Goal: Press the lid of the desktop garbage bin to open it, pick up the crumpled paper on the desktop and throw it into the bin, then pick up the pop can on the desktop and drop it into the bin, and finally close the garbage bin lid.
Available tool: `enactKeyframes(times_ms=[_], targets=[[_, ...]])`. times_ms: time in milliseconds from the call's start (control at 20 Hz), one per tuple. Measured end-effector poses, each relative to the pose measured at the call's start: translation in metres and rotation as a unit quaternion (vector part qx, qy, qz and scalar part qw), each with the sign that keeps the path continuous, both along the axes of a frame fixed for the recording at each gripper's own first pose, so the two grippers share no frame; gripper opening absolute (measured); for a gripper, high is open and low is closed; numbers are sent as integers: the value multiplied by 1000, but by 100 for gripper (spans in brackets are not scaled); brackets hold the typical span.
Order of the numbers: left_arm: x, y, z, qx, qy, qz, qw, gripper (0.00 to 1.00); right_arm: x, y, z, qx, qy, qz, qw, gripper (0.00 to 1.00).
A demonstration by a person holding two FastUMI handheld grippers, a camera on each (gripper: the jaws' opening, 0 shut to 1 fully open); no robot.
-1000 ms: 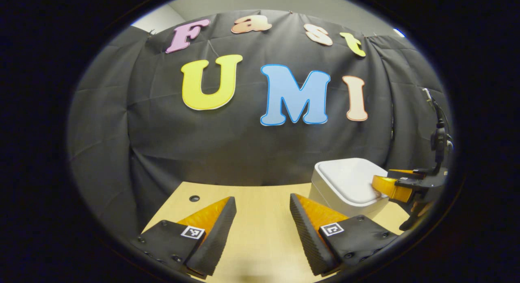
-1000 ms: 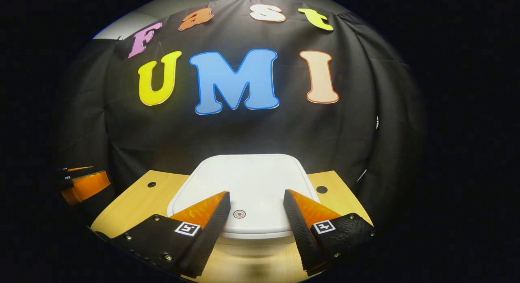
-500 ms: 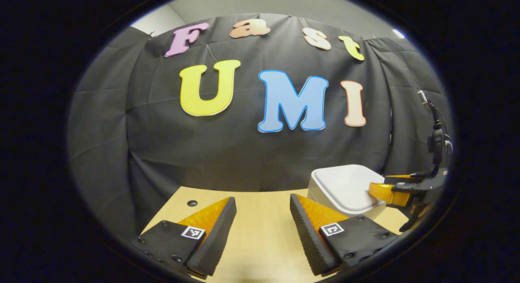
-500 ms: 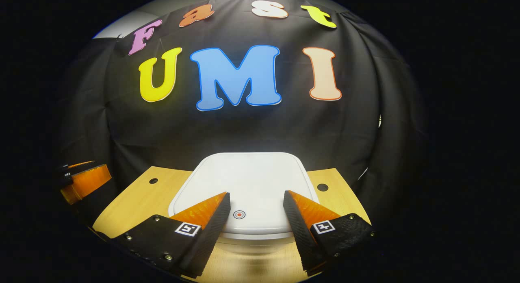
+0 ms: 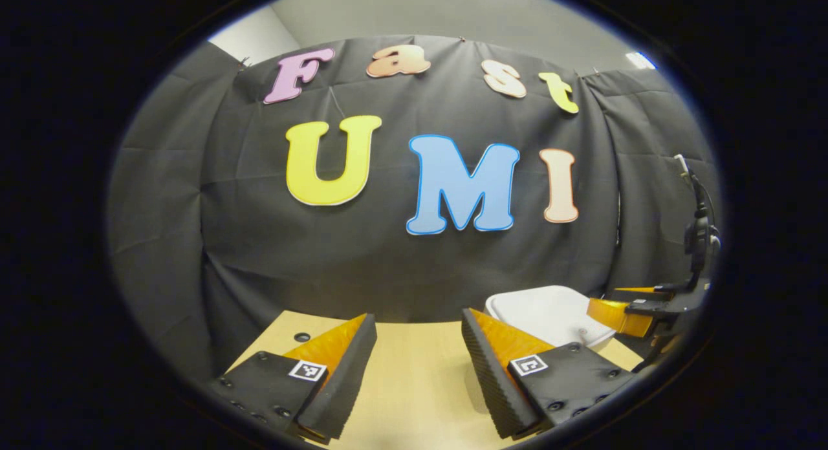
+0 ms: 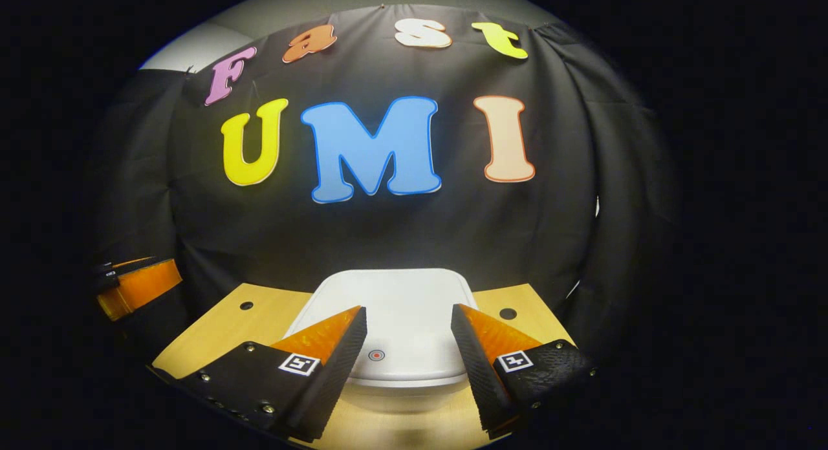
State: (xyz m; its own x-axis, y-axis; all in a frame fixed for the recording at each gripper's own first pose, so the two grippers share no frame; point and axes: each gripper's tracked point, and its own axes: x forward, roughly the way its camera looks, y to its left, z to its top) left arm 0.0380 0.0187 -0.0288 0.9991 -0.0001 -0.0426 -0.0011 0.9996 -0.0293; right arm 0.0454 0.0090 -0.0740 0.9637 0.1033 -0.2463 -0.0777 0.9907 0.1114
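Both views tilted up; one bin point(image 6: 394, 308), lid point(image 6: 388, 321) shut.

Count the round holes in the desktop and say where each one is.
2. In the right gripper view, one hole sits left of the white bin, the other hole right of it, both near the back edge of the desk. More may be hidden behind the claws.
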Motion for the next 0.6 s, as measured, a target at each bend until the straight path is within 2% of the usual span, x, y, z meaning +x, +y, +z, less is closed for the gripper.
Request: enactKeyframes(times_ms=[100,200,300,350,450,600], targets=[[-4,-4,15,5,-22,0,1000,92,-6,-2,29,6,-47,-5,999,84],[-11,-10,33,11,-50,-5,999,88,-16,-3,62,9,-103,-8,995,84],[-17,-16,44,24,-65,-7,998,83,-20,-1,82,2,-134,-8,991,84],[-21,-20,51,25,-75,-10,997,83,-23,2,89,0,-146,-5,989,84],[-29,-28,66,24,-99,-13,995,92,-31,5,103,-5,-168,1,986,84],[-36,-41,76,37,-114,-23,993,92,-39,6,106,-7,-175,4,984,84]])
